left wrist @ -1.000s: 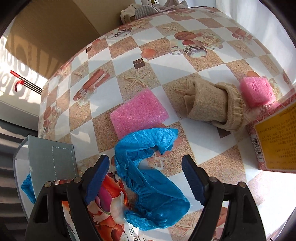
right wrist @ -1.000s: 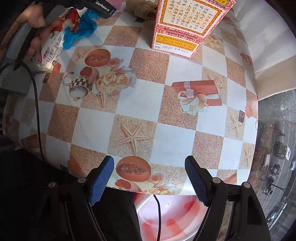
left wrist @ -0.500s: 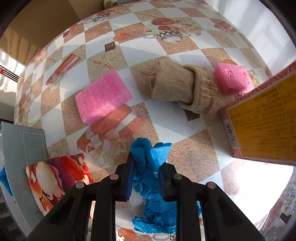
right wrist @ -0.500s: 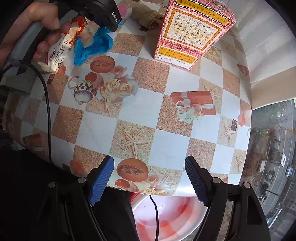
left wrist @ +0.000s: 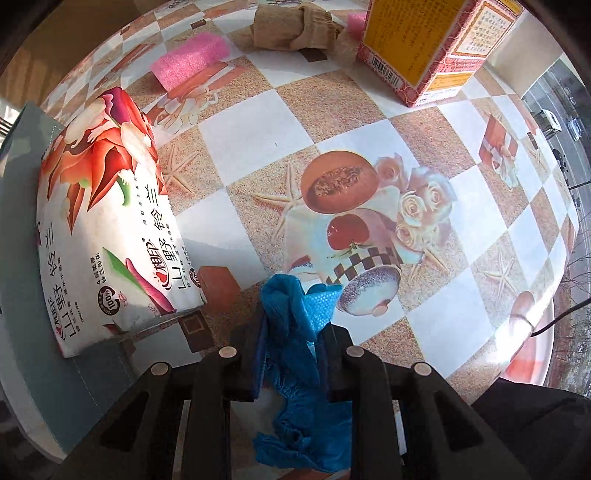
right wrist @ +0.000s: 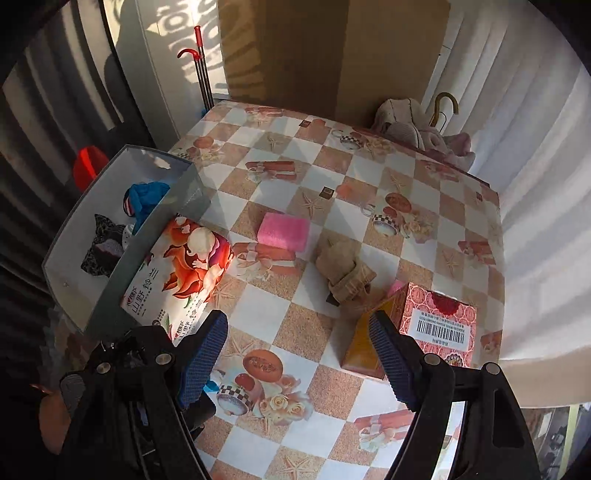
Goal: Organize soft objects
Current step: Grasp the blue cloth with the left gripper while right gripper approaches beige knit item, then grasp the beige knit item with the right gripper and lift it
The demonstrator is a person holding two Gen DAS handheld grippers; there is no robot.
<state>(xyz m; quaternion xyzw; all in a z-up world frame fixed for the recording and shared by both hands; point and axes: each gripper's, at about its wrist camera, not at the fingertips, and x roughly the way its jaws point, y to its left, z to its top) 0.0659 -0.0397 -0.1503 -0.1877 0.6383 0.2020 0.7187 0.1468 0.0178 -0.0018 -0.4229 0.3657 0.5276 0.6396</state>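
Note:
My left gripper [left wrist: 291,332] is shut on a crumpled blue plastic shoe cover [left wrist: 295,354] and holds it above the table's near edge. A pink foam pad [left wrist: 190,59] [right wrist: 283,230], a rolled beige sock [left wrist: 291,26] [right wrist: 343,267] and a small pink sponge [left wrist: 354,22] [right wrist: 396,286] lie on the checkered table [right wrist: 424,192]. A grey box [right wrist: 92,236] at the left holds blue and dark soft items. My right gripper [right wrist: 297,354] is open and empty, above the near part of the table.
A flowered tissue pack [left wrist: 107,218] [right wrist: 177,277] leans against the grey box. A red and yellow carton [left wrist: 436,44] [right wrist: 417,325] stands at the right. Clothes [right wrist: 417,129] lie at the table's far edge before a cardboard sheet. A red basin [left wrist: 532,347] sits below the table.
My left gripper, shut on the blue shoe cover, has lifted and swung back toward the near edge beside the tissue pack. My right gripper has swung round to face the whole table.

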